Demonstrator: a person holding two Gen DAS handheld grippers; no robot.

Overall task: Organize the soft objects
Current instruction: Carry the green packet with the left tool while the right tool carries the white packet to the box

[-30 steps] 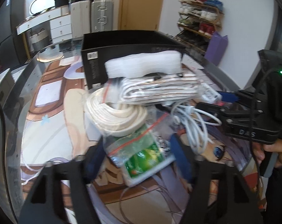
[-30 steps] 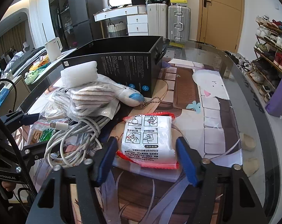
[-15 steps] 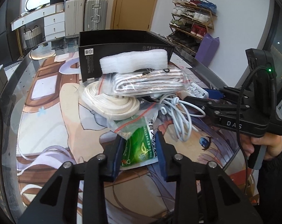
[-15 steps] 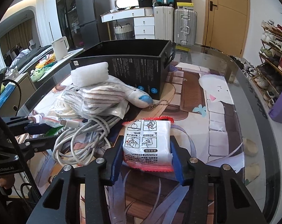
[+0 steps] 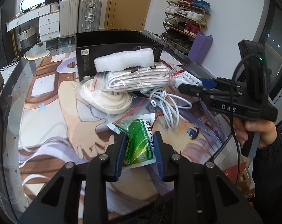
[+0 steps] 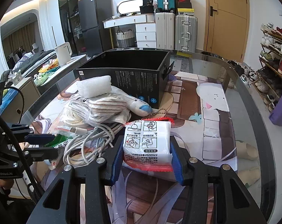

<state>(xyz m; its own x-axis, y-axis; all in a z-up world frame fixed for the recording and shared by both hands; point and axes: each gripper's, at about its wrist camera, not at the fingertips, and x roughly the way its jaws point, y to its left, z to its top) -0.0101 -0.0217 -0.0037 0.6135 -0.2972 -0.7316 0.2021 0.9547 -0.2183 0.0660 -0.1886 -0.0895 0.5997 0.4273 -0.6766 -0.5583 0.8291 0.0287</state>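
We hold the left gripper [image 5: 139, 149] with its jaws pinched narrow on a green packet [image 5: 139, 145] inside a clear zip bag, both blue pads pressing its crumpled sides just above the printed mat [image 5: 53, 115] that covers the glass table [image 6: 252, 100]. The right gripper [image 6: 145, 155] has its jaws clamped on a white pack [image 6: 146, 141] with red edges and printed instruction pictures; the pads touch both of its sides and it sits low over the mat.

Between us and the open black box [image 6: 126, 69] lies the rest of the heap. A white foam block [image 5: 125, 59] rests on top of a bagged striped cloth [image 5: 139, 80]. A coil of flat white rope [image 5: 107, 99] lies under the left end of that bag, touching it. A tangle of white charging cable [image 5: 167, 104] spreads just right of the coil, between the two grippers. In the right wrist view, a small plush toy [image 6: 139, 104] with a blue tip and a bead chain lies beside the striped cloth, close to the box's front wall.

In the left wrist view, a hand [image 5: 260, 130] in a dark sleeve grips the right gripper's handle at the table's edge. The box stands upright behind the heap; from here we cannot tell what is inside it.
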